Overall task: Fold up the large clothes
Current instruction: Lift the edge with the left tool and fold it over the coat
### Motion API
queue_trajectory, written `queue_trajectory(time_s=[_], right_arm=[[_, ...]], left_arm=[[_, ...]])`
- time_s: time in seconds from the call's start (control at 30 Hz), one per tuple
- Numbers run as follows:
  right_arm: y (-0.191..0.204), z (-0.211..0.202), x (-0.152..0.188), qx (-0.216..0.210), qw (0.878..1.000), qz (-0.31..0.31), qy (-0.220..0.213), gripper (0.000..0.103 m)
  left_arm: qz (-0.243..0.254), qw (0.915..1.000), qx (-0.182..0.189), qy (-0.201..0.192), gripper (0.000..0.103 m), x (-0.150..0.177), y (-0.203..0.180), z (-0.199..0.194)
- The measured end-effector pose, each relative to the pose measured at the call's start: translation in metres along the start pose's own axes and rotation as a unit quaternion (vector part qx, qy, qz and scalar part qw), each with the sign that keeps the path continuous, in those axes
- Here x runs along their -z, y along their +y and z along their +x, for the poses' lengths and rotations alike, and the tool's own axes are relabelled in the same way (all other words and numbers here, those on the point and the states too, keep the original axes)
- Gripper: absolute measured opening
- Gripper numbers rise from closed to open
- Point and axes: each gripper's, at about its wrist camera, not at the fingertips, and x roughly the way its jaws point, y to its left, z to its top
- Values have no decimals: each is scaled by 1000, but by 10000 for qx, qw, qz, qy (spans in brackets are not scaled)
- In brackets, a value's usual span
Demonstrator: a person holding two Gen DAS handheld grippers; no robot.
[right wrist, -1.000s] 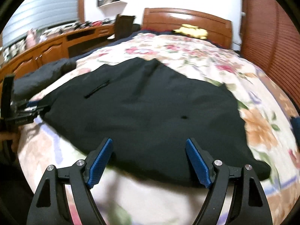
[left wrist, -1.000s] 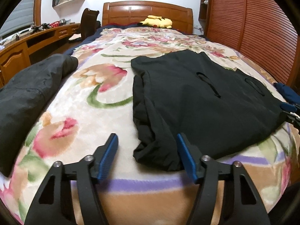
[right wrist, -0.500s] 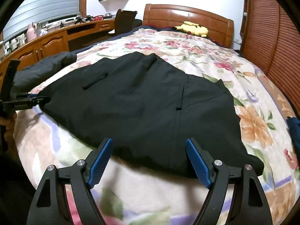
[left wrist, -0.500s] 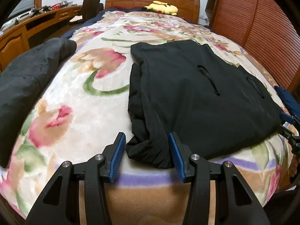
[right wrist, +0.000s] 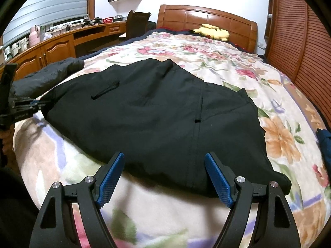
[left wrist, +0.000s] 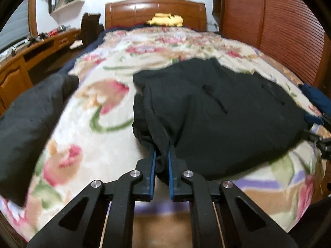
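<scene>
Black cloth fills the middle of both views: a large dark jacket [right wrist: 157, 111] lies spread flat on a bed covered by a flowered blanket [right wrist: 206, 53]. Its near hem runs along the foot edge of the bed, closest to the person.

The left gripper [left wrist: 162, 157] has just been closing, and its blue pads now pinch a bunched corner of the jacket at the near left end of the hem. The cloth there rises in a small tent toward the jaws. This view is smeared by motion, so how much fabric is caught is hard to say.

The right gripper [right wrist: 164, 177] hovers over the near hem with its fingers wide apart, touching nothing that can be seen.

The step in hand looks like taking hold of the bottom edge before the first fold. The next move probably calls for the right gripper to drop onto the hem near the right corner and pinch it, so both corners can be lifted together and carried toward the far end.

The jacket's long axis runs from the foot of the bed toward the wooden headboard [right wrist: 206, 20], with what appears to be the collar end pointing away, toward the headboard. Two slit pockets sit on either side of the centre line.

A second dark garment [left wrist: 26, 124] lies heaped at the left edge of the bed.
</scene>
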Motion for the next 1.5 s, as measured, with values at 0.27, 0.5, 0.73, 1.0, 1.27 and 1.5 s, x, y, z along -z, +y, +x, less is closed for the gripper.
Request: queue_trajectory(time_s=[0.27,0.5,0.73,1.0,1.27,1.5], right_arm=[[-18,-9,0,63,9997,204,-108,82],[-39,-23,3,182,9987,397,-248,82],[-60,-38,13,341,9975,546,-302,82],[-87,-51,28,526,9953,773,-267,82],[-94,-56,30,574,9933,970,-267,82],[-97,-56,31,521,9939,921,-304,82]], left_arm=[[82,9983,101,-562,7,-47,-27,-37],[835,9924,205,-875,6,-90,-98,-64],[1613,9816,342,-967,5,-112,-177,-71],[1942,9729,797,-971,5,-127,-247,-76],[1926,9748,1071,-332,13,-107,-252,-49],[1530,9746,1567,-462,59,-88,-223,-65]])
